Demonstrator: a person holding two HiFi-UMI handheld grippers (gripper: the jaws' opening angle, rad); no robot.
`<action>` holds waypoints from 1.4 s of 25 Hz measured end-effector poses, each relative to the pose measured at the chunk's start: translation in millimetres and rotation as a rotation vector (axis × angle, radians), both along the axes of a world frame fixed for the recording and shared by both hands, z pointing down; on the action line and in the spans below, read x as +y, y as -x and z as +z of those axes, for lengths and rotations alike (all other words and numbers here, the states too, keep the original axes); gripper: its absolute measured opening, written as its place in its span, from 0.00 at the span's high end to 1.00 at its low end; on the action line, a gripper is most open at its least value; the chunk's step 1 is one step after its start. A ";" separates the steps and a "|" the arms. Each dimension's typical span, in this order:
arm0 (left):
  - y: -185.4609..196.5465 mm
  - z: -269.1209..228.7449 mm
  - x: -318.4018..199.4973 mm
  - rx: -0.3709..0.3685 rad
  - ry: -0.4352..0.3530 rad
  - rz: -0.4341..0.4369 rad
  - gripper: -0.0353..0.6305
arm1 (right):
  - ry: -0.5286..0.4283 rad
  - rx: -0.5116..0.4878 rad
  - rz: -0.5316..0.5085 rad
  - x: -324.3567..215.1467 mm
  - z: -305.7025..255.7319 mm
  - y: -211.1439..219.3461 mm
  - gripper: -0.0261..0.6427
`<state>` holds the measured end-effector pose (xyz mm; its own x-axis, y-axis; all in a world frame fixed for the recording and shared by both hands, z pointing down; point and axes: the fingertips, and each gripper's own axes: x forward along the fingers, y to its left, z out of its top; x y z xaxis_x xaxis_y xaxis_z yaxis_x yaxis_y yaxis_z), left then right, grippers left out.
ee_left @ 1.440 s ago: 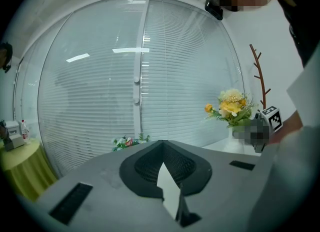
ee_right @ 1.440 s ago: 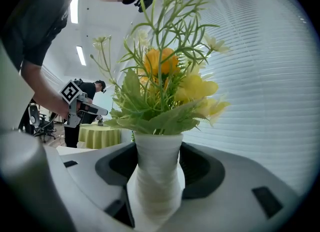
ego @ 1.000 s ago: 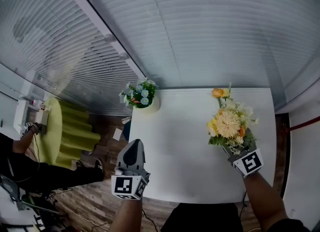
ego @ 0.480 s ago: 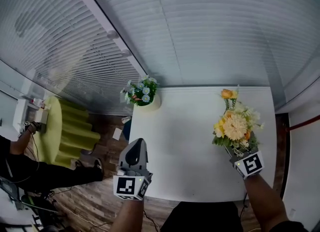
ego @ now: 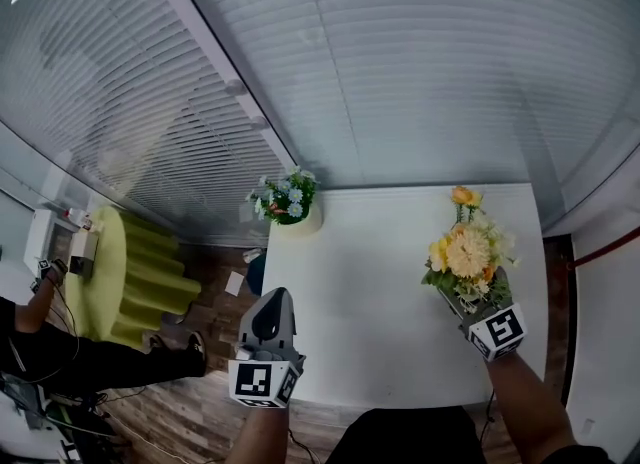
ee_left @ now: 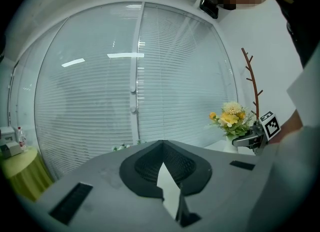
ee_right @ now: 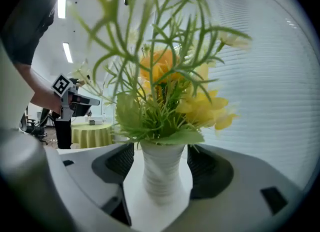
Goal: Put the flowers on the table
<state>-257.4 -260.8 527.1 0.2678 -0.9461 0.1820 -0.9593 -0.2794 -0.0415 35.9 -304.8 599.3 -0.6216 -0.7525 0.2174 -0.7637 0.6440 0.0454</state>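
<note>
A bunch of yellow and orange flowers (ego: pixel 465 252) in a white ribbed vase (ee_right: pixel 161 173) stands upright on the white table (ego: pixel 370 292), near its right side. My right gripper (ego: pixel 455 297) is around the vase. Its jaws are opening, and a narrow gap shows on each side between the pads (ee_right: pixel 122 158) and the vase. My left gripper (ego: pixel 271 297) hovers over the table's front left corner, shut with nothing in it. The left gripper view shows the flowers (ee_left: pixel 231 118) far off to the right.
A second small pot of blue and white flowers (ego: pixel 285 197) stands at the table's back left corner. Window blinds (ego: pixel 400 72) run behind the table. Left of it are a round table with a green cloth (ego: pixel 125 272) and a person (ego: pixel 40 337).
The flowers and my right gripper have shifted a little to the right on the table. My left gripper has stayed near the front left corner.
</note>
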 end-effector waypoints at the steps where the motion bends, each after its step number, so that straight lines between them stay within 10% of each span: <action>1: 0.9 -2.3 0.2 0.001 -0.005 0.000 0.95 | 0.003 -0.003 0.003 0.8 -0.8 -0.6 0.47; 35: -5.2 -56.1 34.2 -0.023 -0.061 0.003 0.95 | -0.055 -0.120 0.193 44.9 -145.2 -61.1 0.42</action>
<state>-252.1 -226.6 471.0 0.2674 -0.9547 0.1303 -0.9569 -0.2790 -0.0804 96.9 -259.9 454.1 -0.4842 -0.8685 0.1060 -0.8744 0.4848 -0.0221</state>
